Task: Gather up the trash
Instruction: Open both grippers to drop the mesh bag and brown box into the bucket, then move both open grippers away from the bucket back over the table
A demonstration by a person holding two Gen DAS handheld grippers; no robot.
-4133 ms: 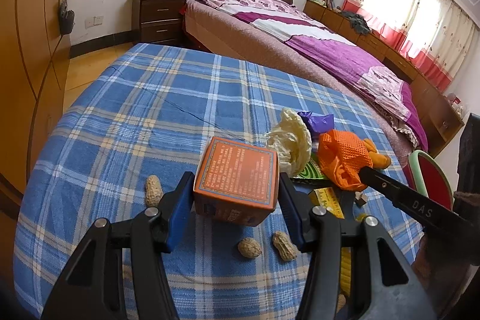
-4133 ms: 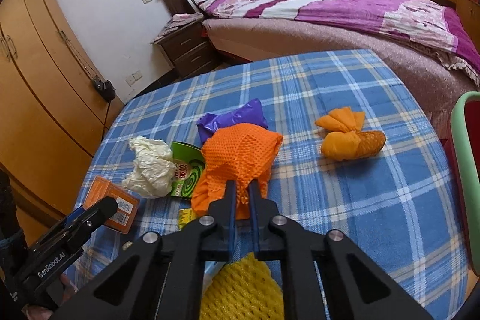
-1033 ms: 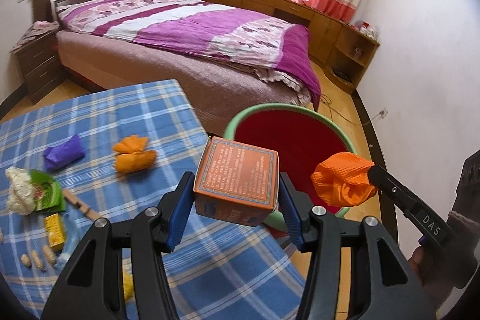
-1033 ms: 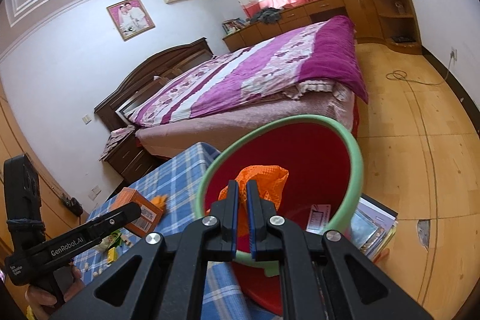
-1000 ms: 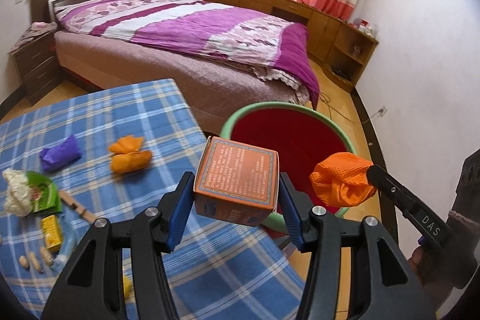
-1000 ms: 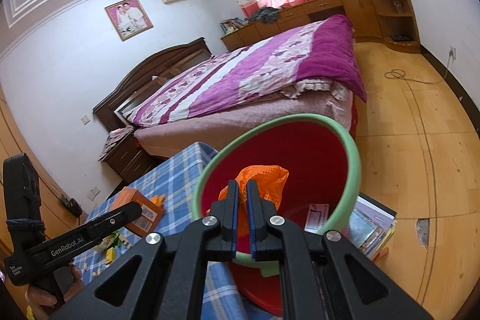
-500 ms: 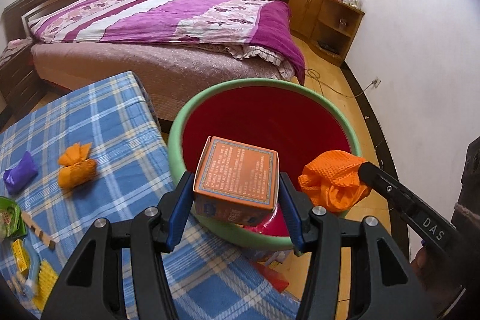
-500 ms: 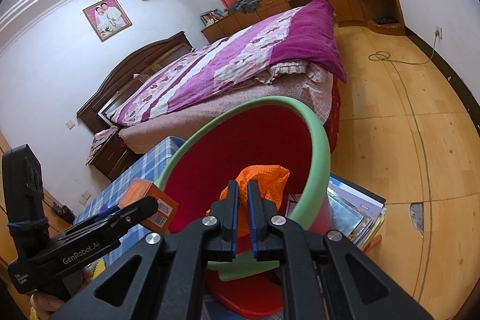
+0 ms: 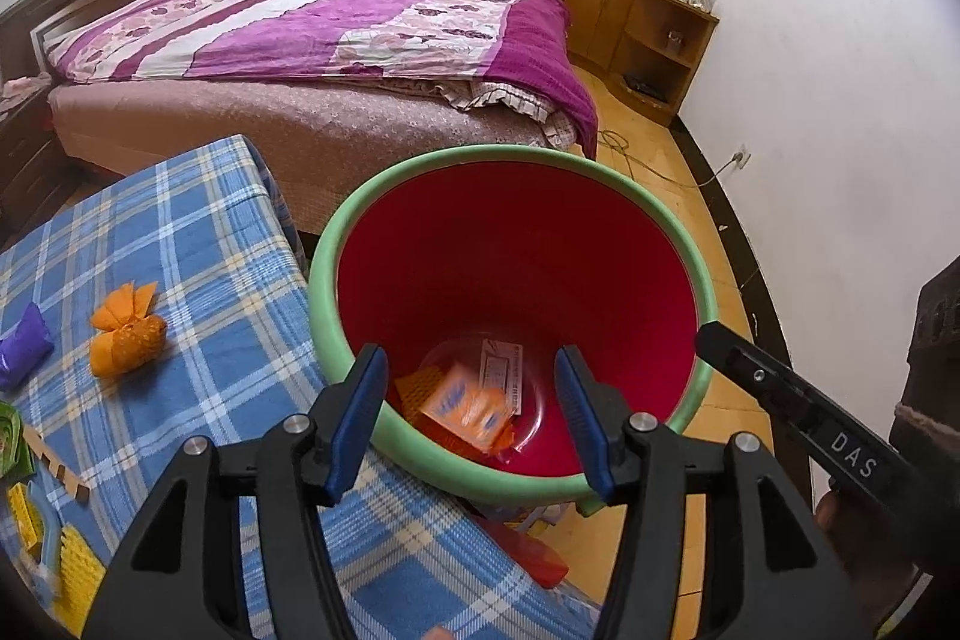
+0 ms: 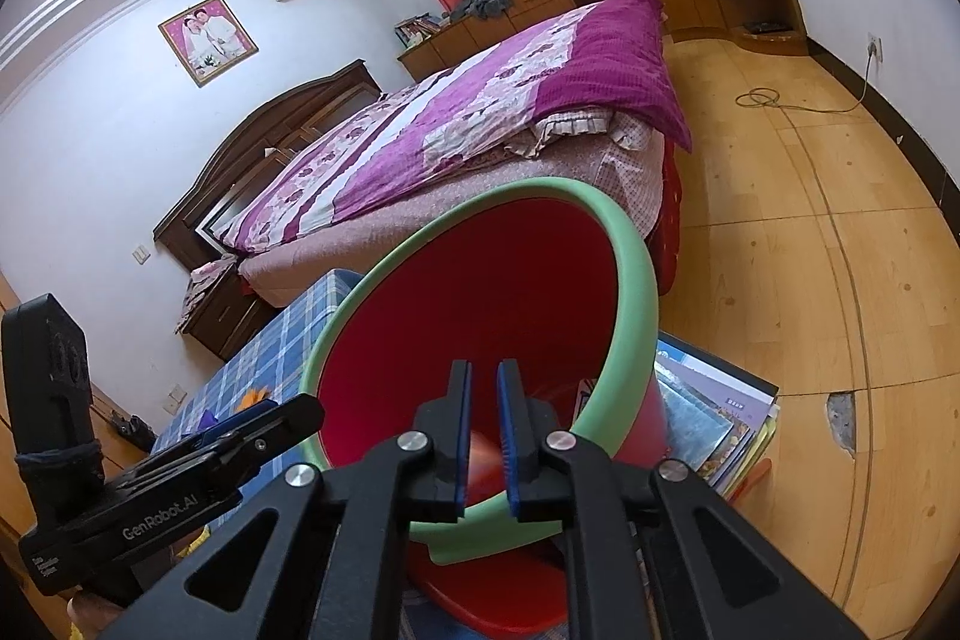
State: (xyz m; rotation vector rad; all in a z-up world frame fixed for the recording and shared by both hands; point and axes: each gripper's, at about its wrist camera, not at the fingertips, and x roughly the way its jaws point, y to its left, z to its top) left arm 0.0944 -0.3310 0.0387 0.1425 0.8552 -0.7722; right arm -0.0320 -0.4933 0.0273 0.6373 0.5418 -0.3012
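A red bin with a green rim stands beside the blue plaid table. My left gripper hangs over its mouth, its jaws opening with nothing between them. The orange box, blurred, lies at the bin's bottom beside orange mesh and a white slip. My right gripper points into the bin from the other side. Its jaws are opening by a narrow gap, and only an orange blur shows below them. On the table lie an orange bundle and a purple bag.
A bed with a purple cover stands behind the bin. A stack of books lies on the wooden floor by the bin's base. At the table's left edge are a wooden stick, a green packet and yellow pieces.
The orange box has dropped out of my left jaws into the bin. The orange mesh has left my right jaws, which now stand slightly apart. Both grippers came lower over the bin.
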